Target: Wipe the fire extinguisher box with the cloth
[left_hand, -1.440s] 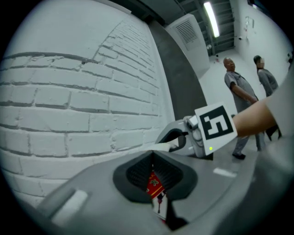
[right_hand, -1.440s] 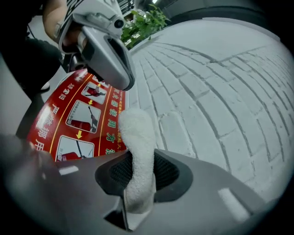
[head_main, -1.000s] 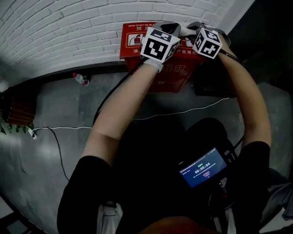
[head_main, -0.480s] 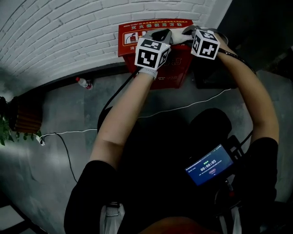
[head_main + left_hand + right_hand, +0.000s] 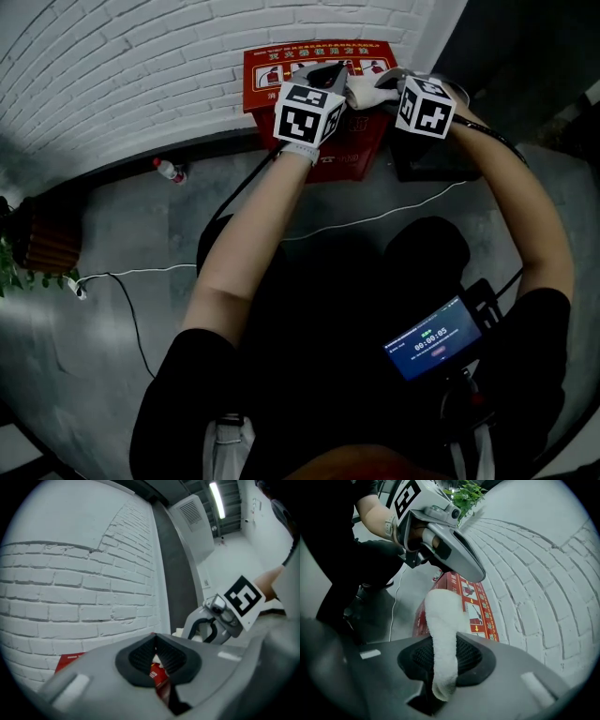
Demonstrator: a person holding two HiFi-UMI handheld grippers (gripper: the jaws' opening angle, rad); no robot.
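gripping the cloth (image 5: 440, 620) between clenched jaws, your right gripper (image 5: 445, 659) holds it above the box (image 5: 471, 603). the cloth is white and nubby, bunched into a thick roll. it rises out of the pads, and its free end hangs over the near end of the box top. it is not clear whether it presses on the lid.

in the head view the cloth (image 5: 367, 91) is a pale bundle at the right end of the box (image 5: 270, 77), just ahead of your right gripper (image 5: 382, 82). your left gripper (image 5: 326, 75) sits just beside it, over the middle of the top.

the box is bright red and rectangular, and it stands on the grey floor (image 5: 122, 225) tight against the white brick wall (image 5: 141, 66). its top carries a row of small pictograms and pale lettering, and more lettering runs across the front face. the print is too small to read.

your left gripper (image 5: 157, 654) has its jaws drawn together at the tips with nothing held. only a sliver of the red box (image 5: 160, 678) shows through the narrow gap behind them. the rest of the box (image 5: 70, 660) peeks out low on the left, under the bricks.

a small bottle (image 5: 167, 167) lies on the floor to the left, well apart from the box.
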